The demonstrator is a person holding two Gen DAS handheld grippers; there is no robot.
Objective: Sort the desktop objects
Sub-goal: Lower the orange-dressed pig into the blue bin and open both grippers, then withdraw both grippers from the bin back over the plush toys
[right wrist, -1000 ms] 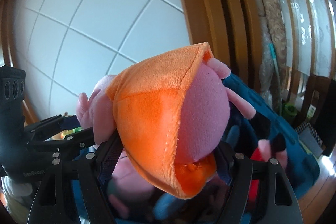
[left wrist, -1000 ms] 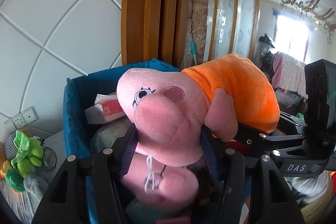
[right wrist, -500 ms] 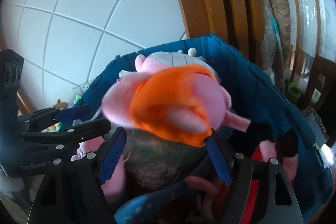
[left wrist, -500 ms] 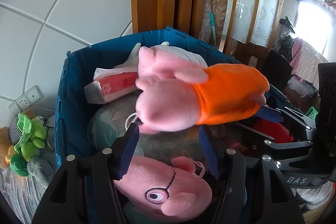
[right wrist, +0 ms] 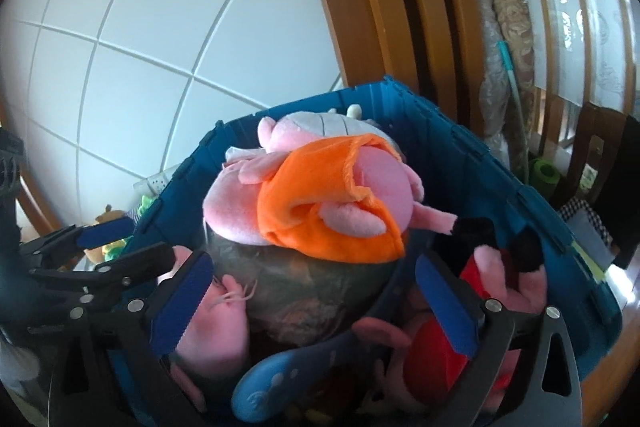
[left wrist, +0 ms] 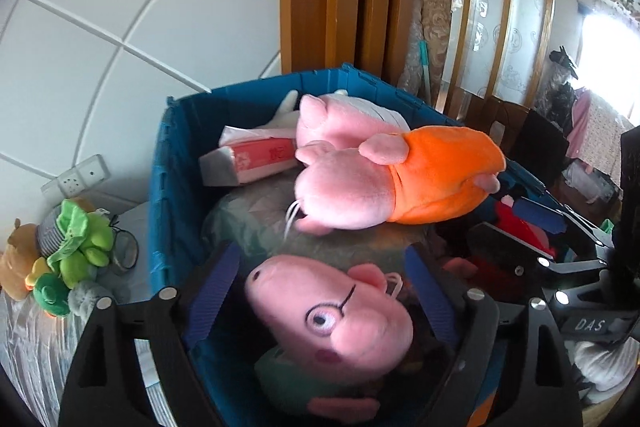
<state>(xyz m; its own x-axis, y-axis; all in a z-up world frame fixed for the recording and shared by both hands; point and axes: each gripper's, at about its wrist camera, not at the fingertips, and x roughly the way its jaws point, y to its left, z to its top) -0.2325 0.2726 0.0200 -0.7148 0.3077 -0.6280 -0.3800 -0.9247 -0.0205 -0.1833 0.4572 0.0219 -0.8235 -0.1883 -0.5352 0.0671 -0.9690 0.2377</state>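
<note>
Both tongs hover over the blue bin (right wrist: 472, 163), jaws apart and gripping nothing: left tongs (left wrist: 320, 291), right tongs (right wrist: 316, 299). The pig plush in the orange dress (left wrist: 400, 179) lies atop the pile inside, beside a tissue pack (left wrist: 248, 159). A green plush (left wrist: 76, 247) sits outside on the desk.

Both the left gripper (left wrist: 320, 291) and the right gripper (right wrist: 312, 299) are matte black angular frames with triangular cut-outs, silver screw heads and ribbed blue finger pads (right wrist: 182, 301), the right one's body lettered "DAS" in white.
</note>
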